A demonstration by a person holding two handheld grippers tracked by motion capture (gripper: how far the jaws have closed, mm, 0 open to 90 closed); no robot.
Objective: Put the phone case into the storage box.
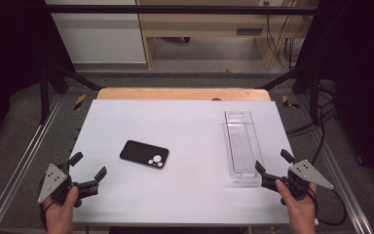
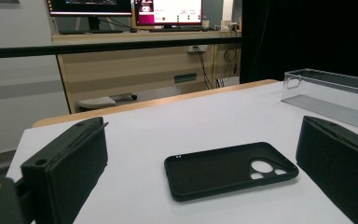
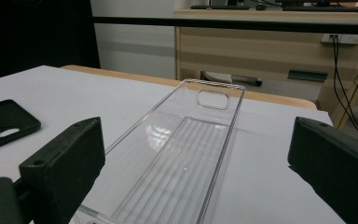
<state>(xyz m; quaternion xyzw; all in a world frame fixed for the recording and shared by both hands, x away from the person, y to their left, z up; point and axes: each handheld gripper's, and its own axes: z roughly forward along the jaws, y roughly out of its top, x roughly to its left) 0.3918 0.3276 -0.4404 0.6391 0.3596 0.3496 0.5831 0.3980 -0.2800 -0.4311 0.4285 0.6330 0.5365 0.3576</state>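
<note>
Black phone case [image 1: 144,154] lying flat on white table [image 1: 185,195], left of centre, camera cut-outs toward the near right end. Long axis slanted: far-left to near-right. Clear plastic tray [image 1: 242,146] on the right side of the table, long axis running near to far, near end at the table's near right.

Left tongs [image 1: 88,171] at near-left edge, jaws spread wide, holding nothing. Case lies ahead and to the right of them, near but apart; in left gripper view, case [image 2: 230,169] sits between the two jaws, farther out, broadside on.

Right tongs [image 1: 272,168] at near-right, jaws likewise wide apart and empty, just beside the tray's near end; right gripper view looks along the tray [image 3: 186,154] lengthwise, case [image 3: 4,122] well off to the left.

Judgement: left tongs nearer the case, right tongs nearer the tray. Likely next: left reach forward-right, jaws closing across the case's short width; slant of case calls for slight wrist turn. Thin flat case may slide rather than lift.
</note>
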